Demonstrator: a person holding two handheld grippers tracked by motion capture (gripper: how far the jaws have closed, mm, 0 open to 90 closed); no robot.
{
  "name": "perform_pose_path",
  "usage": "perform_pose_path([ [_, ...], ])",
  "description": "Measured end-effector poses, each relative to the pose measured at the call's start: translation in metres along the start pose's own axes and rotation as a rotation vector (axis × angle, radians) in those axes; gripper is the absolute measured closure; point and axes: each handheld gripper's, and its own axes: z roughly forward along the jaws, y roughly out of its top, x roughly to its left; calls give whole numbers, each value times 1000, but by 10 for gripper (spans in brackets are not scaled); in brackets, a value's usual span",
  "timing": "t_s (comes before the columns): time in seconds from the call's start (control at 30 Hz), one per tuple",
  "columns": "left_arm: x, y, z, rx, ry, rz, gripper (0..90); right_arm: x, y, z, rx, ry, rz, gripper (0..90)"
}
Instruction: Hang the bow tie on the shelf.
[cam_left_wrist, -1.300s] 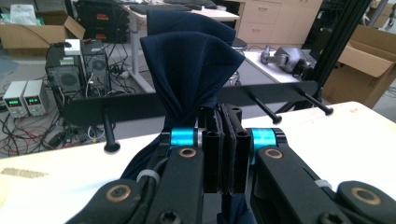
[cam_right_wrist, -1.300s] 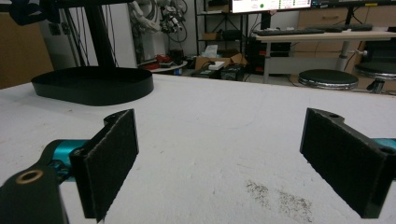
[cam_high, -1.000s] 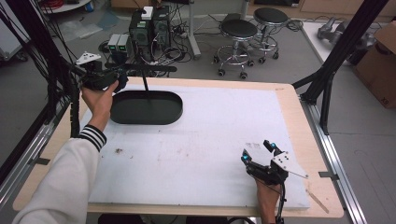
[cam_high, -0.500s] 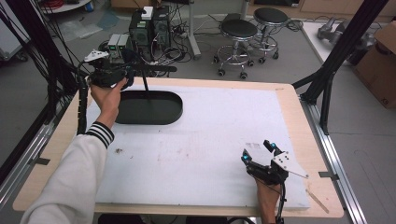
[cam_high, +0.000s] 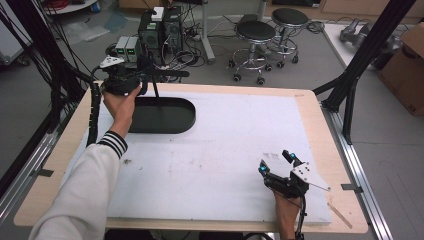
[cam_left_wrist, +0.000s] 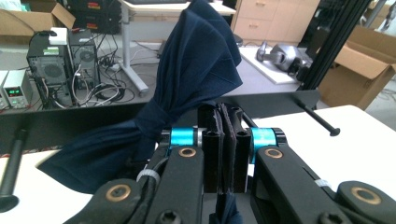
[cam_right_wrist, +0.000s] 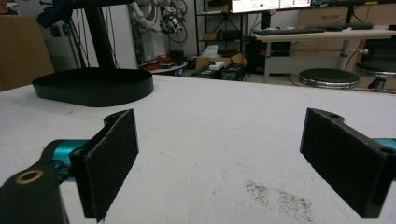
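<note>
Lifted since a second ago: left gripper (cam_high: 131, 80), now higher and farther back over the black oval stand base (cam_high: 162, 116).
Fingers clenched on dark navy cloth (cam_left_wrist: 187, 88), beside the stand's horizontal bar (cam_high: 167, 73); right gripper (cam_high: 276, 163) resting released on the white surface (cam_high: 225, 145). Risk: cloth slipping off before draped.

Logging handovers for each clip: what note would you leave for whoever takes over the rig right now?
Left gripper: jaws shut on the dark blue cloth, held up at the table's far left by the black stand.
Right gripper: jaws open, holding nothing, low over the white mat at the near right.
Done: cloth gripped and lifted.
Left: probably hang the cloth over the stand's horizontal bar, then release; it looks not yet draped. The oval base sits below.
</note>
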Motion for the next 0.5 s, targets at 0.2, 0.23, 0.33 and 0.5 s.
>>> perform_pose_path([
  [0.2,-8,-4,5,18,5,25,870,0,0,0,-3,0,-2,105],
  [0.23,-8,-5,6,23,4,24,870,0,0,0,0,1,1,105],
  [0.33,-9,-8,8,42,12,37,869,-1,0,0,-2,1,-4,105],
  [0.5,-12,-11,11,63,15,54,868,-1,0,0,-6,3,-7,105],
])
